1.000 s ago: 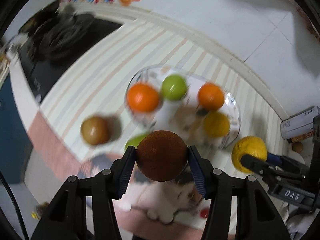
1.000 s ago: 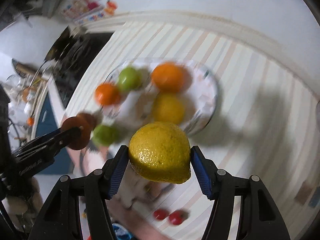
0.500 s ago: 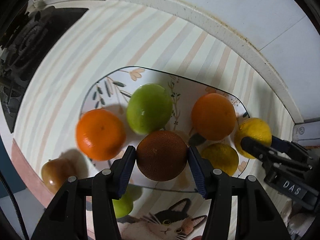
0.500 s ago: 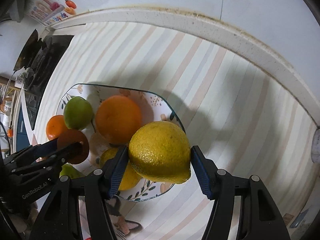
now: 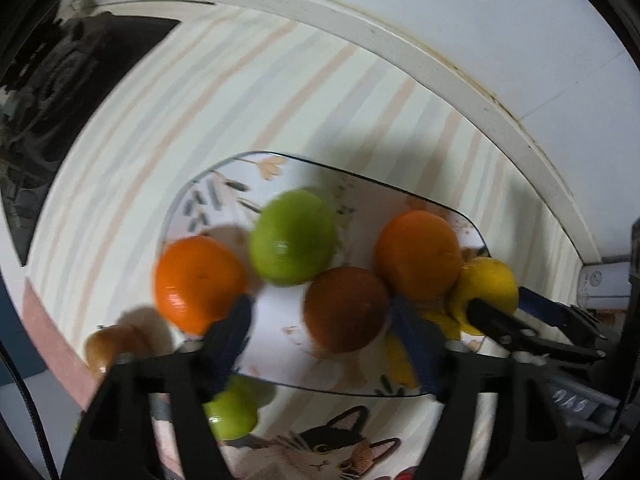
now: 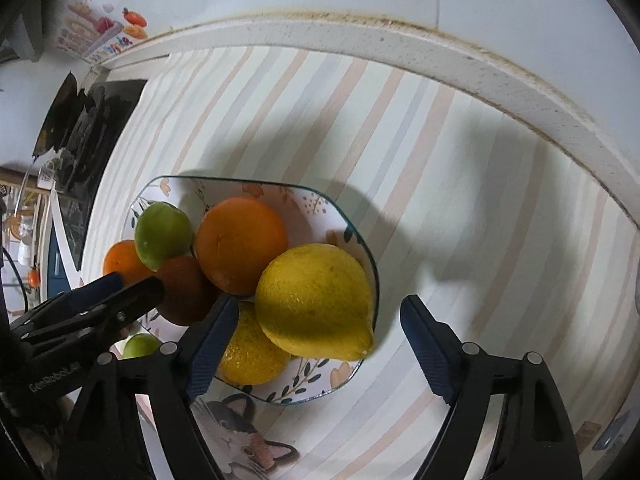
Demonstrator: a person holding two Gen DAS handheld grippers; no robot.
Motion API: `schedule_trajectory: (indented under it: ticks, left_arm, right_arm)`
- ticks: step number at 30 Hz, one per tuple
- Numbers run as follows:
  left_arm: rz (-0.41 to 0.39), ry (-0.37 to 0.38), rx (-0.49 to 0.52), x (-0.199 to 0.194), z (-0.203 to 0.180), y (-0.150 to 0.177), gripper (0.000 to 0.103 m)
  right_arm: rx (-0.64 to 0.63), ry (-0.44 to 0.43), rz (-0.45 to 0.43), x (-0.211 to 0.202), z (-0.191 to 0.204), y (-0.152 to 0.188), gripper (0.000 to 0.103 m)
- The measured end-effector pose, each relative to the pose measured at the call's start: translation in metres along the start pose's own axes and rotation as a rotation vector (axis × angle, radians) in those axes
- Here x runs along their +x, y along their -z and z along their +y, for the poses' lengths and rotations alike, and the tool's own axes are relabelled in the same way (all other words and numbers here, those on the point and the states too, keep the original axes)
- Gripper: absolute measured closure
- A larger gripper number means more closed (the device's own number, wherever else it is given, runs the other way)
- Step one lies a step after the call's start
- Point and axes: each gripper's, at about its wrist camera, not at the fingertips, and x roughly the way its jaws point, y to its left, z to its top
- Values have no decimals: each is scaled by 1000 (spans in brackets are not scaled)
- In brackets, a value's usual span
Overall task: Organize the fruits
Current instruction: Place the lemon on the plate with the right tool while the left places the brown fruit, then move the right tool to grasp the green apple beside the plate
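We see even, fairly bright indoor light in both views. The left wrist view is smeared by motion blur: the fruit on the plate (image 5: 436, 204) and the fingers (image 5: 236, 332) look soft. The right wrist view is sharp. There the plate (image 6: 360, 248) and fingers (image 6: 424, 340) cast broad grey shadows up and right across the striped surface (image 6: 460, 184). Fisheye bending curves the edges, and the corners go black.
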Motion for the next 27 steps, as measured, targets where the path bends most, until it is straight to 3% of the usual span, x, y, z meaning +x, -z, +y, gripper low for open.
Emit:
schedule_trajectory:
  ticks: [3, 7, 12, 27]
  left_arm:
    - [-34, -39, -6, -11, 11, 6, 14]
    - [-78, -82, -29, -28, 30, 22, 11]
    - [-120, -110, -60, -46, 46, 49, 11]
    - [-295, -148, -55, -130, 35, 136, 11]
  right_arm:
    - [-8, 20, -16, -14, 1, 6, 10]
    - [-75, 97, -53, -32, 17, 20, 9]
    - [-135, 129, -81, -47, 35, 48, 9]
    - [-214, 121, -189, -126, 61, 135, 9]
